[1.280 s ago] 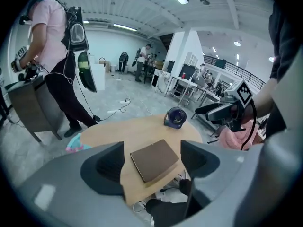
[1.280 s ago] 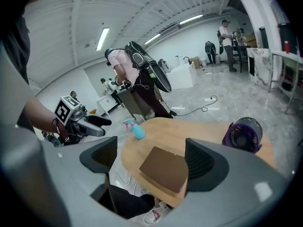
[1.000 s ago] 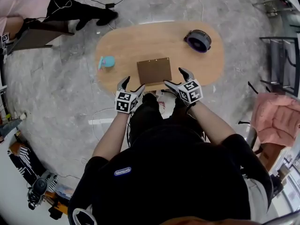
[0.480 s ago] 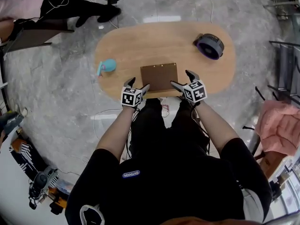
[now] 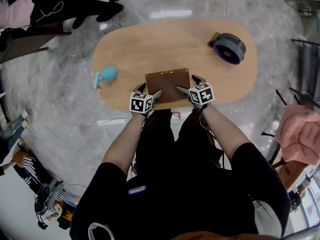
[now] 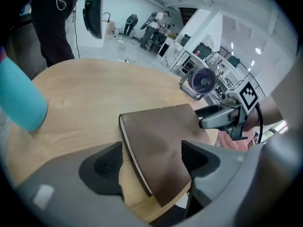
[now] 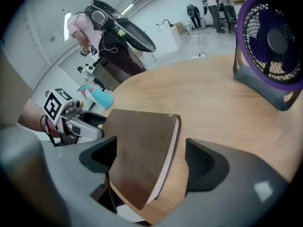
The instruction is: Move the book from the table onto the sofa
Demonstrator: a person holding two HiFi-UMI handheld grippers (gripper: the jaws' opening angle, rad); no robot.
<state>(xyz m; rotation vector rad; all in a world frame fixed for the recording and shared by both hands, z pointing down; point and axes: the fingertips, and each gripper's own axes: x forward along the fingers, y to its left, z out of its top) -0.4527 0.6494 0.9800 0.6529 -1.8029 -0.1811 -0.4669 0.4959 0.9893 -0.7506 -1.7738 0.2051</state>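
head view: the brown book (image 5: 168, 83) lies flat at the 6 o'clock edge of the oval table (image 5: 150, 39), unmoved. since a second ago both tongs have come forward: the left gripper (image 5: 149, 90) straddles its 7 o'clock corner and the right gripper (image 5: 189, 84) its 5 o'clock corner, both with jaws spread, not clamping. a purple fan (image 5: 228, 47) sits at 2 o'clock.

An oval wooden bench (image 5: 165, 44) stands on a grey marbled floor (image 5: 60, 99). A closed brown book (image 5: 168, 81) lies flat at 6 o'clock, right at the near edge. A purple fan (image 5: 229, 47) sits at 2 o'clock and a teal bottle (image 5: 107, 74) at 8 o'clock, all well apart
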